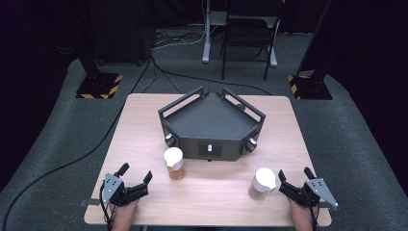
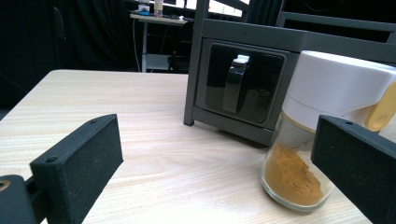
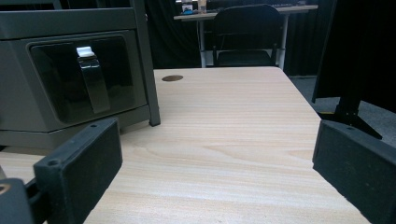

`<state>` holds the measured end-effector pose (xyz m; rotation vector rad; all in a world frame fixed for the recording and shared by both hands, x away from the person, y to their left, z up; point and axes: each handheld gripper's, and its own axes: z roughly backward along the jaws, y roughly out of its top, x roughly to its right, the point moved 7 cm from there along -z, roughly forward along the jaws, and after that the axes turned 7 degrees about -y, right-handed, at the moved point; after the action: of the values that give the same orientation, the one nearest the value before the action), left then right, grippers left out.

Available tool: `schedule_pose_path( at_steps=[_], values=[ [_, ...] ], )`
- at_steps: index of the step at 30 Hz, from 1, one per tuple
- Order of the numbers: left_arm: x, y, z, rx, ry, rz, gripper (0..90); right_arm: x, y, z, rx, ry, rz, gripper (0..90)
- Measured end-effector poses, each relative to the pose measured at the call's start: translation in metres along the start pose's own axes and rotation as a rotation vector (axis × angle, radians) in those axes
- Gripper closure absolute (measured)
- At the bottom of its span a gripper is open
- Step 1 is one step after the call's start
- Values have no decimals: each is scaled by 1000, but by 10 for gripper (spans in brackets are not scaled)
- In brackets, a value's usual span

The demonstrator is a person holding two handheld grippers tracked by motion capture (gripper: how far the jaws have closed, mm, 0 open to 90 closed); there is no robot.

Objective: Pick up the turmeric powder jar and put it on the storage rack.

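One wooden table (image 1: 211,192), one dark grey angular tray unit (image 1: 211,120) at its middle. Two glass jars with white lids, both upright: left jar (image 1: 174,163) with brown powder just in front of the unit's front-left corner, right jar (image 1: 262,184) nearer the front edge on the right. Two grippers, one per hand, forearms coming in from the bottom edge.

Left gripper (image 1: 135,172) sits low over the front-left table, angled up-right toward the left jar, jaws spread wide, nothing between them. In its own view the left jar (image 2: 322,135) stands ahead, partly behind the right-hand jaw, not touched.

Right gripper (image 1: 294,174) is low at front-right, jaws wide apart, empty. The right jar is just beside its left jaw; contact unclear.
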<state>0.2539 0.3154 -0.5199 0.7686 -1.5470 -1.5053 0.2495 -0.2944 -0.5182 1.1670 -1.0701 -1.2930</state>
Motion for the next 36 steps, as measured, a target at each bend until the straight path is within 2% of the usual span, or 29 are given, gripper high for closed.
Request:
schedule_pose_path(
  at_steps=[13,19,33,36],
  values=[
    [6,1,1,-16,-26,-43,18,0,0,0,3,7,11,2],
    [11,5,1,-14,-63,-77,18,2,-1,0,6,16,3,0],
    [27,12,1,3,-145,-102,17,1,-1,1,10,14,3,0],
    [33,14,1,3,-157,-132,17,1,-1,1,12,8,0,0]
  ],
)
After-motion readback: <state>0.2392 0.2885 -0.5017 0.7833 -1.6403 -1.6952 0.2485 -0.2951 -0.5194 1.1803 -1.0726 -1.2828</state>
